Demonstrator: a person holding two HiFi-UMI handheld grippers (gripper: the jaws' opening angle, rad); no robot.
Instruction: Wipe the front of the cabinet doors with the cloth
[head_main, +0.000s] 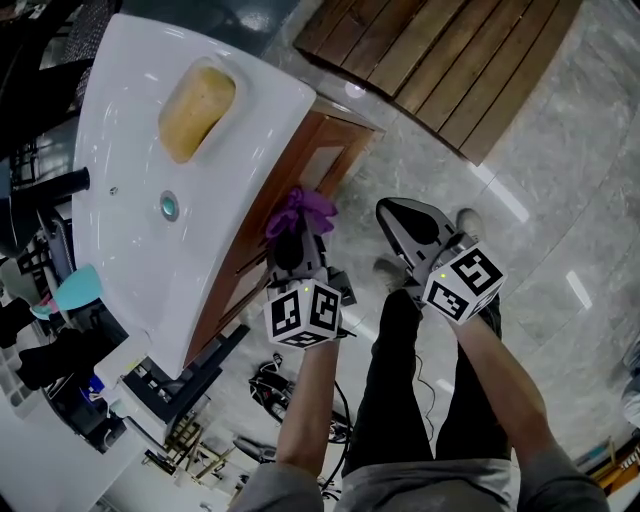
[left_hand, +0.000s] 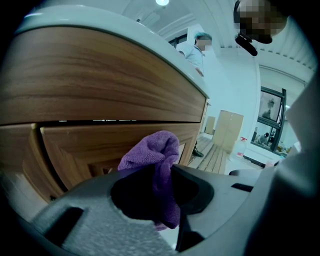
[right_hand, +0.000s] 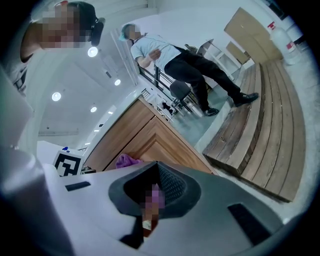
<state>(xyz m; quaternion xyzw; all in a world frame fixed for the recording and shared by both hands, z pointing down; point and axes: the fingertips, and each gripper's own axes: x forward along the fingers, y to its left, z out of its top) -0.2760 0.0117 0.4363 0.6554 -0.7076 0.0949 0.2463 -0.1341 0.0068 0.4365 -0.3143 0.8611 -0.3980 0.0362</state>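
1. Head view: the left gripper (head_main: 295, 238) holds a purple cloth (head_main: 300, 210) at the front of a wooden cabinet door (head_main: 305, 165), under a white sink (head_main: 130, 250) with a round drain (head_main: 169, 206).
2. Head view: the right gripper (head_main: 397, 214) hangs to the right of the left one, apart from the cabinet and above the pale stone floor (head_main: 560, 200). A wooden platform (head_main: 450, 60) lies farther off.
3. Left gripper view: the jaws are clamped on the cloth (left_hand: 157, 160), which bunches up above them. The door panel (left_hand: 90, 145) stands just behind it. Whether cloth and wood touch cannot be told.
4. Right gripper view: the jaws of the right gripper (right_hand: 155, 192) are closed together, and nothing shows between them.
5. Right gripper view: the cloth (right_hand: 127, 161) shows at the left against the cabinet (right_hand: 150, 137). The platform (right_hand: 260, 120) is at the right, and a seated person (right_hand: 185, 65) is beyond.
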